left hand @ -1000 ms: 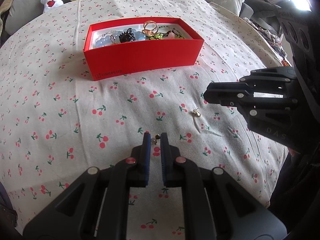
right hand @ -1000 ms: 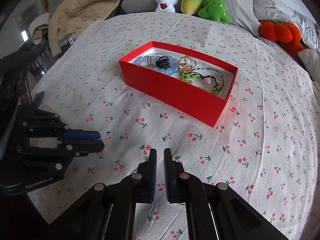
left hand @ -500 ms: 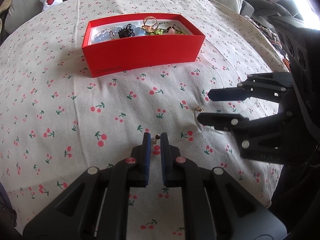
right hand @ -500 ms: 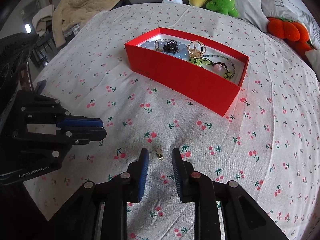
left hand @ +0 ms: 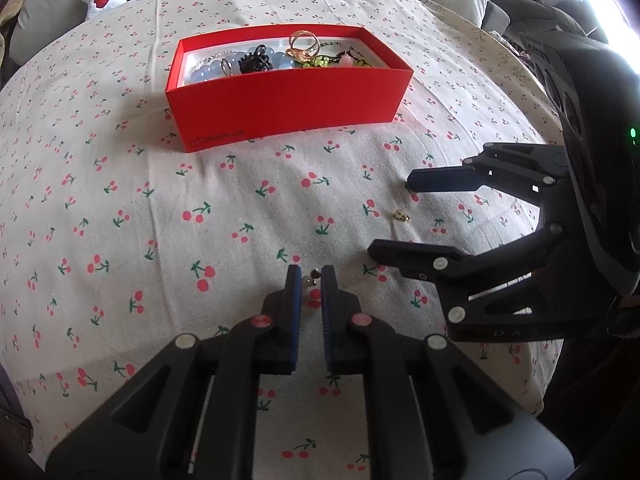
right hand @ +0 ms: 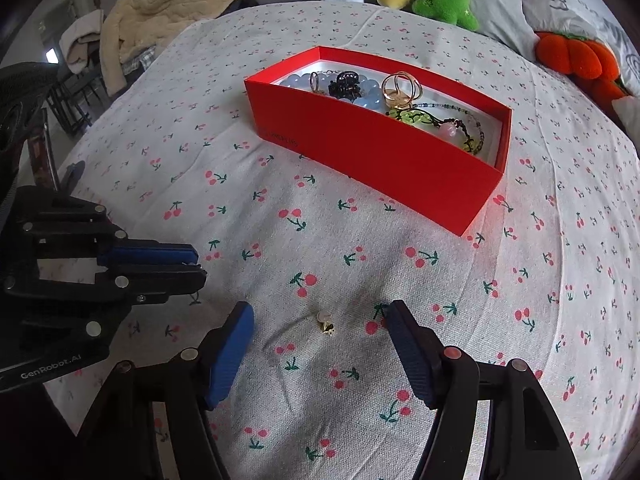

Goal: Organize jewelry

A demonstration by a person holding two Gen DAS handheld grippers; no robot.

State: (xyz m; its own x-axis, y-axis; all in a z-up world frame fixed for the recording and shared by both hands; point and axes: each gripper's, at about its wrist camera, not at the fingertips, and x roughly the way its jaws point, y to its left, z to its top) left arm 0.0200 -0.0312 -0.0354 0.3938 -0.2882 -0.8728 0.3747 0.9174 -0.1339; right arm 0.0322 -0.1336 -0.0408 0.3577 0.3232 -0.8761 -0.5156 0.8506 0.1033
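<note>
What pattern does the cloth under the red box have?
Small red cherries on cream bedsheet; the right wrist view shows it best.

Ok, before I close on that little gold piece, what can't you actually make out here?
- Gold earring: too small in both views to tell its shape or backing.
- Small item at the left tool tips: half hidden by the fingers; whether it is gripped is unclear.
- Red box: near wall hides the floor; jewelry overlaps.
</note>
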